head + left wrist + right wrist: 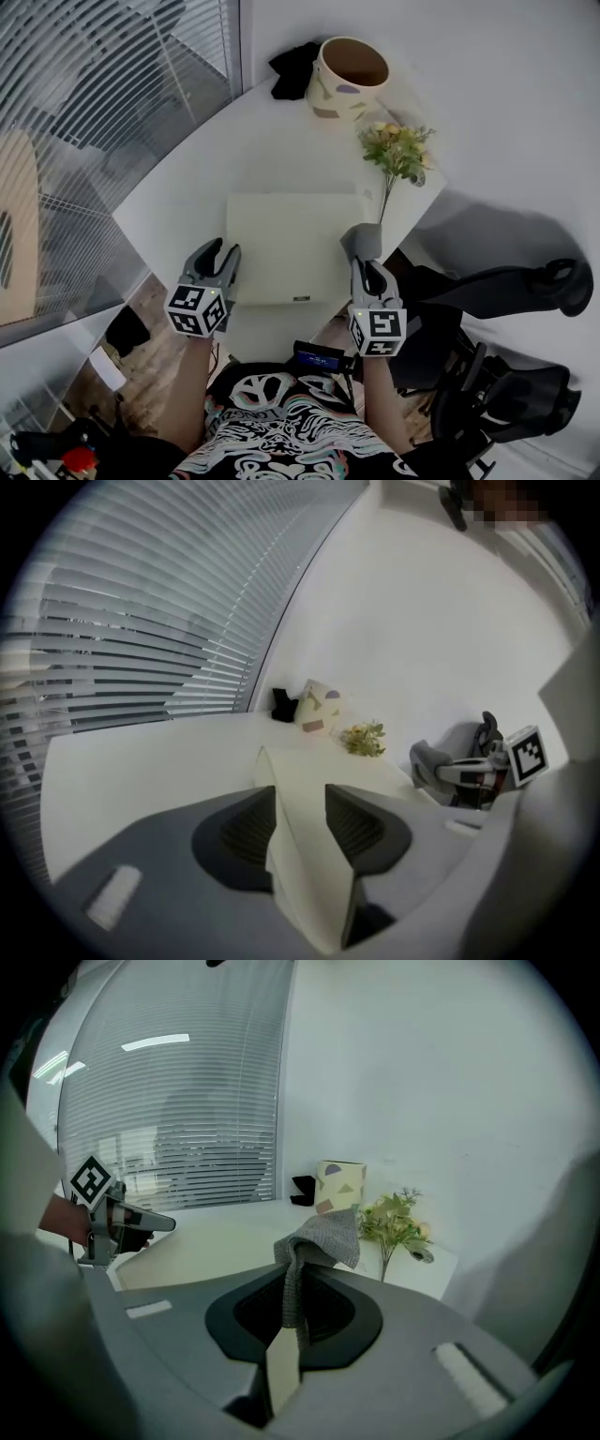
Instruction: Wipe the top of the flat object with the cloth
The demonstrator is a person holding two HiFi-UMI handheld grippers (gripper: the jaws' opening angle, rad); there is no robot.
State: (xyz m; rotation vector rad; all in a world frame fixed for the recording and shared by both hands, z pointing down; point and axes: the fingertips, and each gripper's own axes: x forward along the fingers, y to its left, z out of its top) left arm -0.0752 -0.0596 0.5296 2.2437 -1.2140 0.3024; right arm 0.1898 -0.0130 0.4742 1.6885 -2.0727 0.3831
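Left gripper (221,249) straddles board's (291,246) left edge, jaws apart, likely to steady it. Right gripper (368,269) clamps cloth (361,241) by board's right edge, ready to wipe.

The head view looks steeply down on the table (187,187); both gripper views skim low across it, sharing the board (314,780) and pot (340,1185).

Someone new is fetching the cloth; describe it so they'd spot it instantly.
On the white table, go to the near right corner of the pale flat board. The cloth is there, pinched in the right gripper: small, grey, knitted, unlike the flowers behind.
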